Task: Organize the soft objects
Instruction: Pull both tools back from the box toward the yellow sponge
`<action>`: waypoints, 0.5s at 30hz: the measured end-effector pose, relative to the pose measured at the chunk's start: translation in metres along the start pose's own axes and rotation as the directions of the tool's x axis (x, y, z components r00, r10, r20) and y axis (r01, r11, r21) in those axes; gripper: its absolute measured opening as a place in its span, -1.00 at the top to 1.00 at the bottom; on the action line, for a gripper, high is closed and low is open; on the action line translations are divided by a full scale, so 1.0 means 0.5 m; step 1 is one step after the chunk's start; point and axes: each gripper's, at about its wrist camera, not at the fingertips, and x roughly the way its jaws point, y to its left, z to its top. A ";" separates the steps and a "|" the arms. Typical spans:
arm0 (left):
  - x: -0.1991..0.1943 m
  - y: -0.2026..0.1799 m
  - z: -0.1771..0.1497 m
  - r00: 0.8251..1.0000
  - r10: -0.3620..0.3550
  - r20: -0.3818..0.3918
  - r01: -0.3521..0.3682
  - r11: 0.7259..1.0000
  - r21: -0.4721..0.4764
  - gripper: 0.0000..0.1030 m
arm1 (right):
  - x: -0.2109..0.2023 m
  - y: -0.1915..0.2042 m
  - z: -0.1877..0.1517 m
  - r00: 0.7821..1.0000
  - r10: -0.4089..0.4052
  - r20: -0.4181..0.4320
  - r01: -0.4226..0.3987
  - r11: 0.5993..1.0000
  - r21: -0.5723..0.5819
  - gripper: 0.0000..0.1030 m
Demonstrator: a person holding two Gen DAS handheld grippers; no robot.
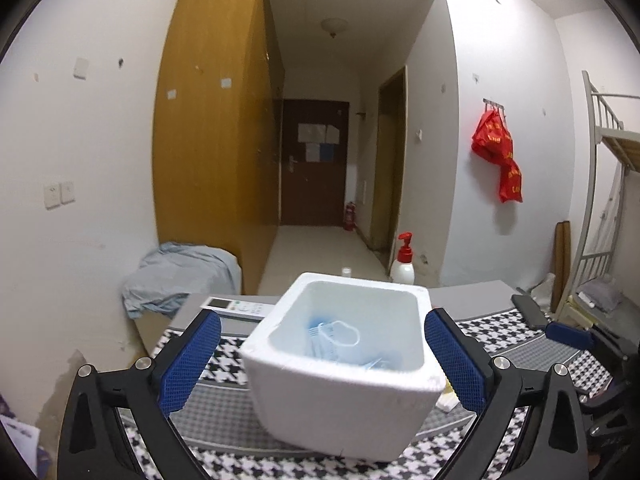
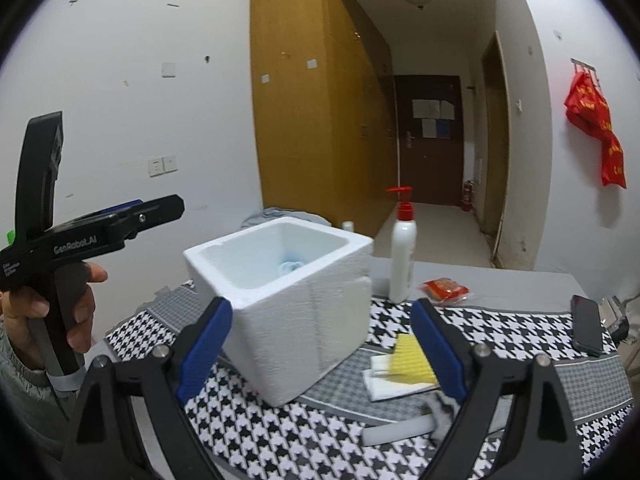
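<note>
Nearest the right camera, the right gripper (image 2: 322,346) hangs with its blue pads spread wide and nothing between them, tilted slightly down over the checked cloth (image 2: 280,432), a stance that looks ready to pick rather than carry. Just under and beyond its right pad lie the soft things not yet sorted: a yellow sponge (image 2: 412,360) resting on a folded white cloth (image 2: 384,380), with a grey rag (image 2: 440,404) and a white foam strip (image 2: 400,430) close by. The left gripper (image 1: 322,358) is likewise wide open and empty, its pads standing either side of the white foam box (image 1: 340,396) without touching it, probably because it is lined up over the box mouth. The box sits in the middle of the cloth as the collecting bin; a blue face mask (image 1: 332,338) already lies at its bottom. In the right view a hand (image 2: 60,312) holds the left tool beside the box. Behind stand a pump bottle (image 2: 403,256), a red packet (image 2: 444,290) and a phone (image 2: 586,330), apparently set aside, as none is soft.
</note>
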 end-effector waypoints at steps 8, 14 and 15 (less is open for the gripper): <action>-0.060 0.001 -0.052 0.999 0.020 0.045 -0.020 1.000 -0.010 -0.98 | -0.035 0.064 -0.025 0.999 -0.019 0.032 0.021 0.998 -0.056 -0.91; -0.088 -0.009 -0.089 0.998 0.010 0.063 -0.009 1.000 -0.006 -0.98 | -0.053 0.082 -0.048 0.998 -0.042 0.037 0.044 0.997 -0.066 -0.91; -0.093 -0.010 -0.094 0.998 0.011 0.065 -0.011 1.000 -0.001 -0.98 | -0.054 0.084 -0.053 0.998 -0.045 0.035 0.047 0.996 -0.070 -0.91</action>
